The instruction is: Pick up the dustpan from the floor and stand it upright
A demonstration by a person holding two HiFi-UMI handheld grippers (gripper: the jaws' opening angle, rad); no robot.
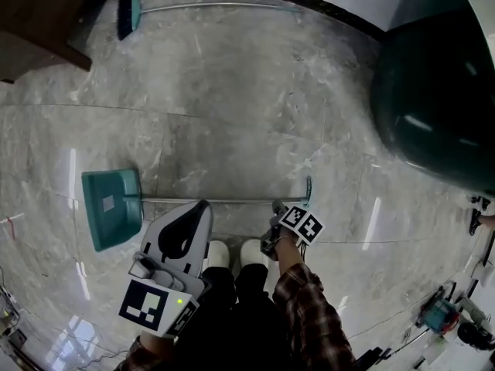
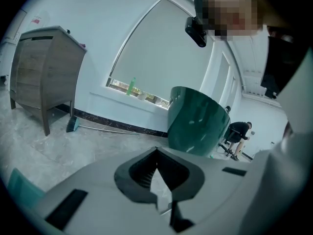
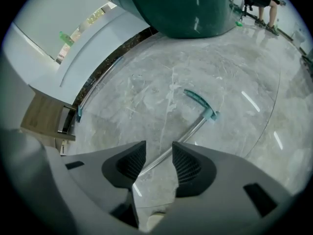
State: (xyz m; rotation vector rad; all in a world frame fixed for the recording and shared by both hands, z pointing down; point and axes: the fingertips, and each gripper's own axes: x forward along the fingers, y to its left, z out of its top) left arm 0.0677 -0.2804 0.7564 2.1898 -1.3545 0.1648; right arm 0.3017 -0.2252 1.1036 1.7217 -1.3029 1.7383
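The teal dustpan (image 1: 112, 207) lies flat on the marble floor at the left of the head view. Its long metal handle (image 1: 216, 201) runs right to a teal end grip (image 1: 308, 190). My right gripper (image 1: 276, 206) points steeply down just above the handle near that end. In the right gripper view its jaws (image 3: 159, 148) stand open, with the metal handle (image 3: 195, 126) showing on the floor through the gap, untouched. My left gripper (image 1: 203, 205) hovers over the handle close to the pan, its jaws (image 2: 156, 151) shut with nothing in them.
A teal broom (image 1: 128, 14) lies along the far wall beside a wooden cabinet (image 1: 39, 22). A large dark green round container (image 1: 437, 91) stands at the right. My white shoes (image 1: 232, 253) are just behind the handle. A seated person (image 2: 239, 133) is far off.
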